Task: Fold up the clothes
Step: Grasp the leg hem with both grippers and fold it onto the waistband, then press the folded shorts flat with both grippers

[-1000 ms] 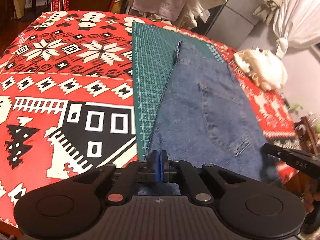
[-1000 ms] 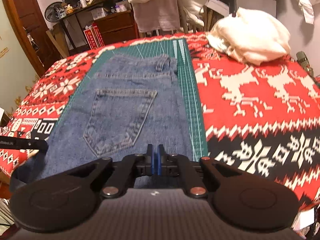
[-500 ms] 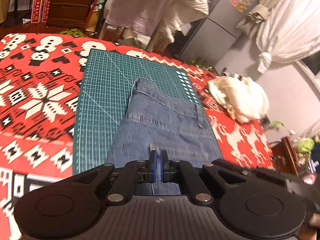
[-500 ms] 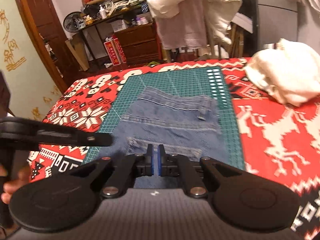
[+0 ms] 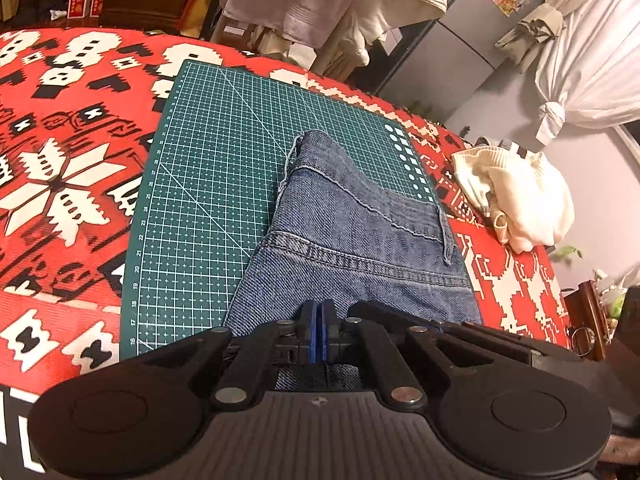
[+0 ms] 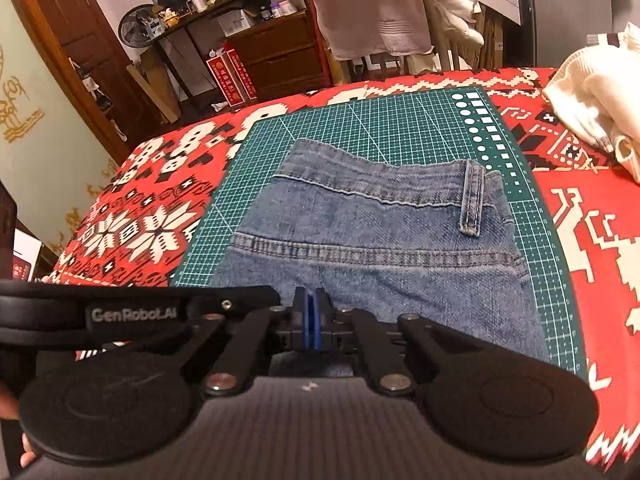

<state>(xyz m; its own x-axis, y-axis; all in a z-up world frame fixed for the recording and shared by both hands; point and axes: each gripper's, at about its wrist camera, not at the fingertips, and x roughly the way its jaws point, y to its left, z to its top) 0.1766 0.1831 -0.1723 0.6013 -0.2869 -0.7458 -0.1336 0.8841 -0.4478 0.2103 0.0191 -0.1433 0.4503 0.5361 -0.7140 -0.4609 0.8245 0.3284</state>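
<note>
- The jeans (image 5: 352, 248) are lying across the green cutting mat (image 5: 216, 184), filling the centre and lower centre of both views, waistband toward the top of the frame, a belt loop (image 6: 471, 200) showing at right of centre in the right wrist view.
- The near part of the denim is running down under the grippers — whether a folded layer is being carried there is hidden by the tool bodies.
- The left gripper (image 5: 318, 336) is sitting at lower centre of its frame, its blue pads pressed together with denim directly beneath; whether cloth is pinched between them cannot be told.
- The right gripper (image 6: 309, 320) is showing the same — blue pads closed against each other over the denim, any grip on fabric not visible.
- In the right wrist view the other tool's black arm is reaching in from the lower left.
- The mat is resting on a red patterned blanket (image 5: 68, 168) that is covering the surface.
- A cream garment (image 5: 520, 200) is lying bunched on the blanket at the right edge of both frames, well apart from the jeans.
</note>
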